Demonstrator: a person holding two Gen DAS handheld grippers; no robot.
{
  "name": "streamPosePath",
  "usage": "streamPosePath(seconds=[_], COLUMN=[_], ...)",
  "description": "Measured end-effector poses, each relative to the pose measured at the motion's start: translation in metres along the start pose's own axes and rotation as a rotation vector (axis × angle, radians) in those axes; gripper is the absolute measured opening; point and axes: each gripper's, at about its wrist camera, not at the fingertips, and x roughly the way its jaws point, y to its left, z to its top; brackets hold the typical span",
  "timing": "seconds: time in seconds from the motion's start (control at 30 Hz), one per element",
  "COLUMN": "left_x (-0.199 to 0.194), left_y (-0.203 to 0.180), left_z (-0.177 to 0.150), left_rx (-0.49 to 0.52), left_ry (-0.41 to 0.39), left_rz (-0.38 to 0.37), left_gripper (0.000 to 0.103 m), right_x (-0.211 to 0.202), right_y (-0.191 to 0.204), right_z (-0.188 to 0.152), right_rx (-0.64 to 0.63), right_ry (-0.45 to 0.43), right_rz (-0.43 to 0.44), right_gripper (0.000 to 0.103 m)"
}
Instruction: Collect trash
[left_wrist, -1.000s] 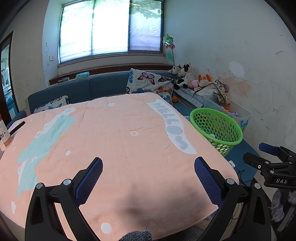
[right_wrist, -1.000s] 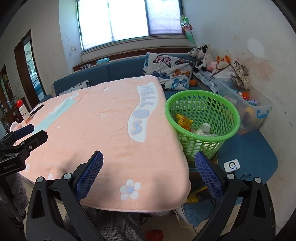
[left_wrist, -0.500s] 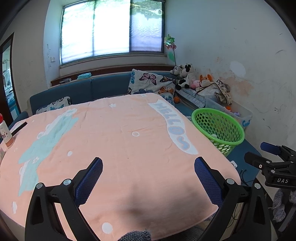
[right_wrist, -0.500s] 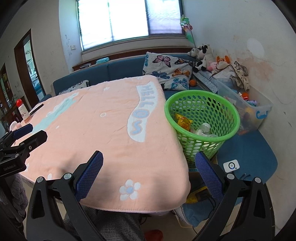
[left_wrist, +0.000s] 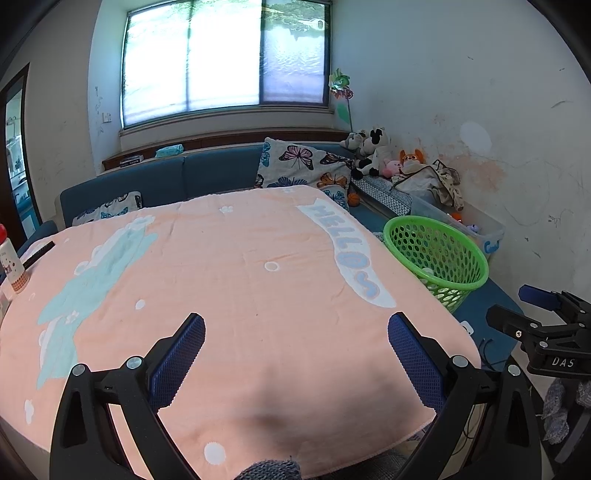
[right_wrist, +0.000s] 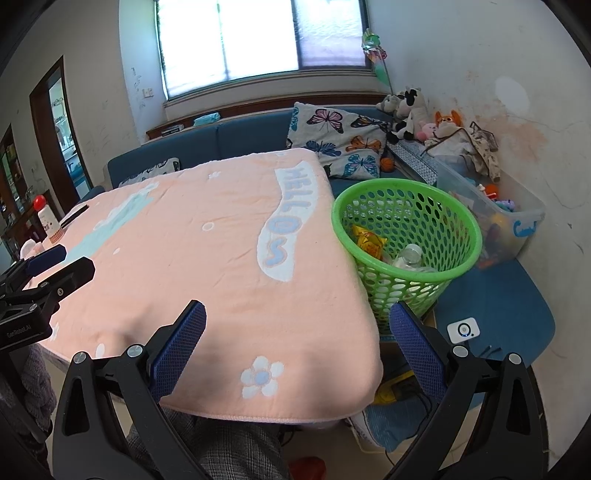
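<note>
A green mesh basket stands to the right of the table, also in the left wrist view. Inside it lie a yellow wrapper and a clear plastic bottle. My left gripper is open and empty above the near edge of the table's pink cloth. My right gripper is open and empty over the cloth's near right corner, just in front of the basket. Each gripper shows at the edge of the other's view, the right one and the left one.
A white bottle with a red cap and a dark flat object are at the table's far left. A blue sofa with butterfly cushions runs behind. A clear storage bin and soft toys line the right wall.
Both grippers have drawn back and risen slightly, so the table and basket look a little further away. Both stay open and empty.
</note>
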Motion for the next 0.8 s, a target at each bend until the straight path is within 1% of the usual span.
streamPosePath(seconds=[0.8], left_x=[-0.0001], left_y=[0.0022], left_z=[-0.0027], left_rx=[-0.007], left_ry=[0.008], left_rz=[0.001], left_gripper=[0.096], right_x=[0.0035], right_y=[0.0013], right_z=[-0.0017], right_rx=[-0.002], right_ry=[0.008], right_rz=[0.007], right_gripper=[0.099])
